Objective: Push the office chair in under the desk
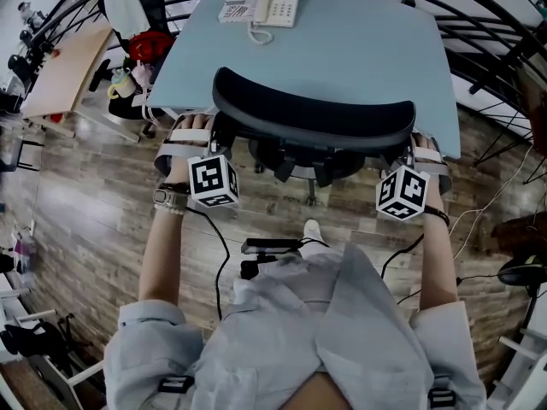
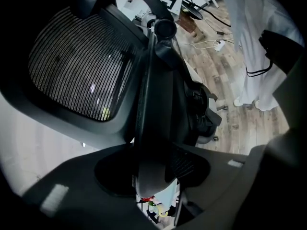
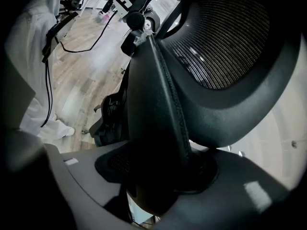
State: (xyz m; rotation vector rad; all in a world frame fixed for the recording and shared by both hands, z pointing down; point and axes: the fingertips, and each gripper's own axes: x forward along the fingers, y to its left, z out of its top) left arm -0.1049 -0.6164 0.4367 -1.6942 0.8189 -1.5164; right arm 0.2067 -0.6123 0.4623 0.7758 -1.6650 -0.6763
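Note:
A black office chair (image 1: 312, 114) stands tucked against the front edge of the light-blue desk (image 1: 359, 54), its seat hidden beneath the desktop. My left gripper (image 1: 192, 128) is at the left side of the chair back, and my right gripper (image 1: 425, 148) is at the right side. In the left gripper view the back's black frame edge (image 2: 148, 104) fills the gap of the left gripper (image 2: 151, 176), whose jaws are closed on it. In the right gripper view the frame edge (image 3: 163, 114) lies between the jaws of the right gripper (image 3: 158, 176), which stand wide and do not clearly press on it.
A white desk phone (image 1: 282, 8) and a paper (image 1: 242, 7) lie at the desk's far edge. A wooden table (image 1: 68, 71) and a red bag (image 1: 152, 45) are at the left. Cables (image 1: 218, 246) trail over the wood floor. Dark railings (image 1: 504, 49) run along the right.

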